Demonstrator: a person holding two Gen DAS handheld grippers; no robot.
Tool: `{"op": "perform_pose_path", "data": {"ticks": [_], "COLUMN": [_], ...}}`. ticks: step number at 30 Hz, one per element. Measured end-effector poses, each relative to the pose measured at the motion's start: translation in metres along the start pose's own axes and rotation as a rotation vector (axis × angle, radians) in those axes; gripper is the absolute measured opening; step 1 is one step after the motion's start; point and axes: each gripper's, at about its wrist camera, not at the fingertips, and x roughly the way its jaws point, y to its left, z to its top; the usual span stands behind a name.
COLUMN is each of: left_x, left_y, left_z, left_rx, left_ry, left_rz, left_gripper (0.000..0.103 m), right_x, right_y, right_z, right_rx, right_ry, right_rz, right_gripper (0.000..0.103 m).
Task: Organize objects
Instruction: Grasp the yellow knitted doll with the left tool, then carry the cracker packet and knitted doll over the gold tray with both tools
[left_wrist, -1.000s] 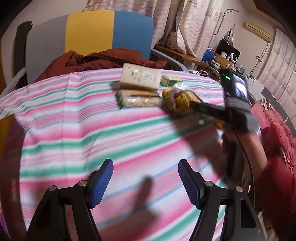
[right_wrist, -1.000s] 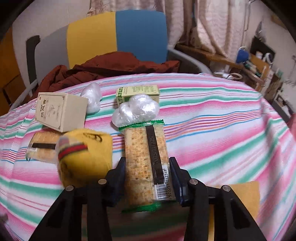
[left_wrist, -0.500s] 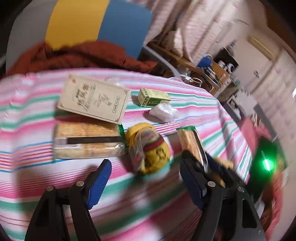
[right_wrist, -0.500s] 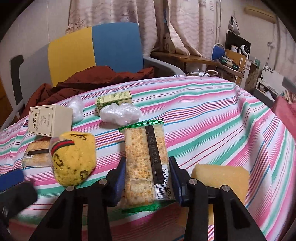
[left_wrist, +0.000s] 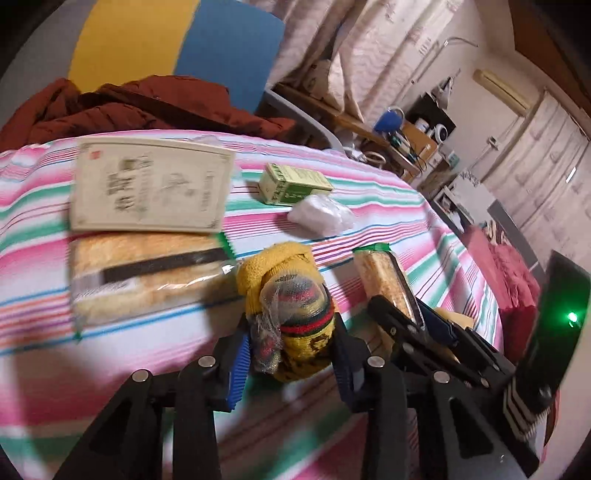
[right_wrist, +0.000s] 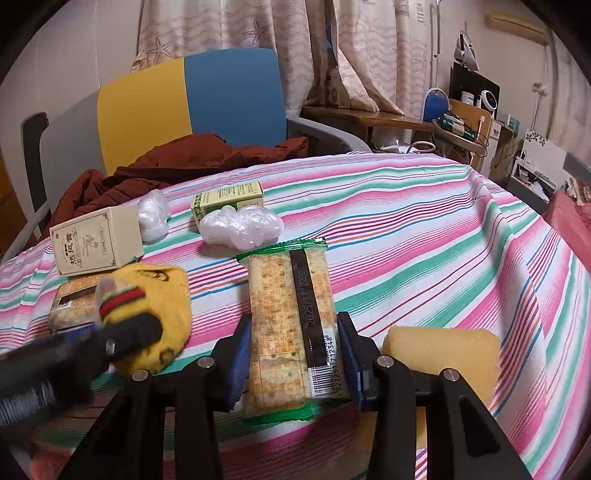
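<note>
A yellow knitted bundle (left_wrist: 295, 321) with a red and green band, partly in netting, lies on the striped tablecloth (left_wrist: 369, 199). My left gripper (left_wrist: 291, 343) has its jaws closing around it, and both blue pads touch its sides. From the right wrist view the same bundle (right_wrist: 159, 295) shows with a left finger (right_wrist: 129, 334) across it. My right gripper (right_wrist: 295, 339) is shut on a green-edged cracker packet (right_wrist: 291, 314), held lengthwise just over the cloth. That packet (left_wrist: 384, 280) sits right of the bundle.
A second cracker packet (left_wrist: 147, 277) and a cream box (left_wrist: 147, 188) lie left of the bundle. Behind are a green box (right_wrist: 229, 199) and two plastic wads (right_wrist: 240, 225). A yellow sponge (right_wrist: 439, 350) lies at the right. A chair with a rust garment (right_wrist: 192, 158) stands behind the table.
My left gripper swung in from the open cloth to the yellow bundle and its jaws narrowed onto it. The right gripper kept its hold on the cracker packet, almost still.
</note>
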Motion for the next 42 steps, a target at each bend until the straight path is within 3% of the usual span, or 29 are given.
{"op": "perform_pose_path", "data": {"ticks": [12,22,30,33,37,42], "left_x": [-0.073,-0.104,-0.121,-0.133,-0.156,-0.194], "left_y": [0.041,0.059,0.065,0.07,0.064,0.082], "left_z": [-0.055,-0.081,-0.096,-0.105,-0.117,-0.13], "left_rx": [-0.038,-0.06,-0.067,-0.066,0.012,-0.064], "left_ry": [-0.086,-0.127,-0.142,-0.148,-0.149,-0.187], "left_rz": [0.007,0.01,0.011,0.017,0.066,0.045], "left_gripper": [0.038,0.038,0.038,0.038,0.037,0.037], "right_x": [-0.013,-0.041,-0.076,-0.089,-0.098,-0.106], "right_y": [0.007,0.03,0.072,0.079,0.09,0.105], "right_z": [-0.001,-0.017,-0.049,-0.061,-0.076,-0.086], "right_rx": [-0.031,-0.054,-0.1,-0.039,0.026,0.07], "right_ry": [-0.059,-0.077,-0.053,-0.038,0.002,0.043], "right_rz": [0.02,0.062,0.179,0.252,0.315,0.365], "right_gripper": [0.044,0.044,0.044,0.044,0.044,0.044]}}
